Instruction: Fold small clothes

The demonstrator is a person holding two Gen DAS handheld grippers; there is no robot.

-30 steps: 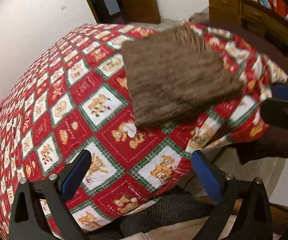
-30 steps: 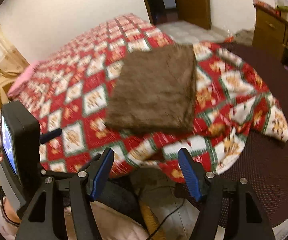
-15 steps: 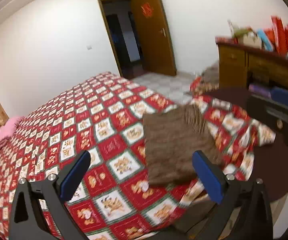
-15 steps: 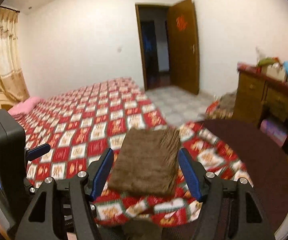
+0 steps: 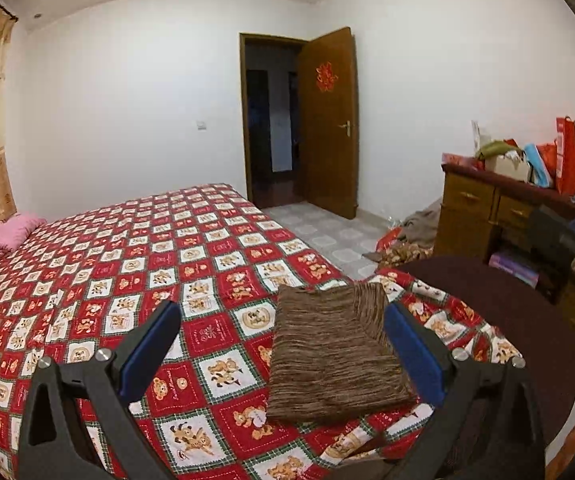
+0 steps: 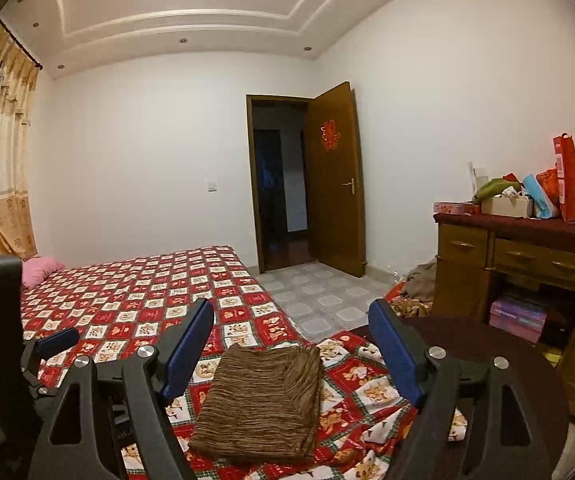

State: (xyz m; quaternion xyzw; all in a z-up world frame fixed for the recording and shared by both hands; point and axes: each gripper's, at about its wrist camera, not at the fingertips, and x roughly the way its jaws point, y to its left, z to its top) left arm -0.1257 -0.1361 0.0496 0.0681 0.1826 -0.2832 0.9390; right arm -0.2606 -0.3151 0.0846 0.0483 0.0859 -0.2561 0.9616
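A folded brown ribbed knit garment (image 5: 335, 354) (image 6: 261, 398) is laid flat on the red checked bear-print bedspread (image 5: 135, 264) (image 6: 135, 300). The jaws of the left gripper (image 5: 279, 350) and right gripper (image 6: 291, 352) are spread wide, held above it, with nothing gripped.

Red checked bedspread (image 5: 135, 264), pink pillow (image 5: 1, 234), open wooden door (image 6: 333, 178), cluttered dresser (image 6: 523, 256)

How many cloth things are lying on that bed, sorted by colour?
Brown: 1, the folded garment near the bed's corner.
Pink: 1, a bundle at the far end; cannot tell if it is a pillow or a blanket.
Red patterned: 1, the bedspread under both.
Total: 3.
Neither tool, left or right, holds anything.
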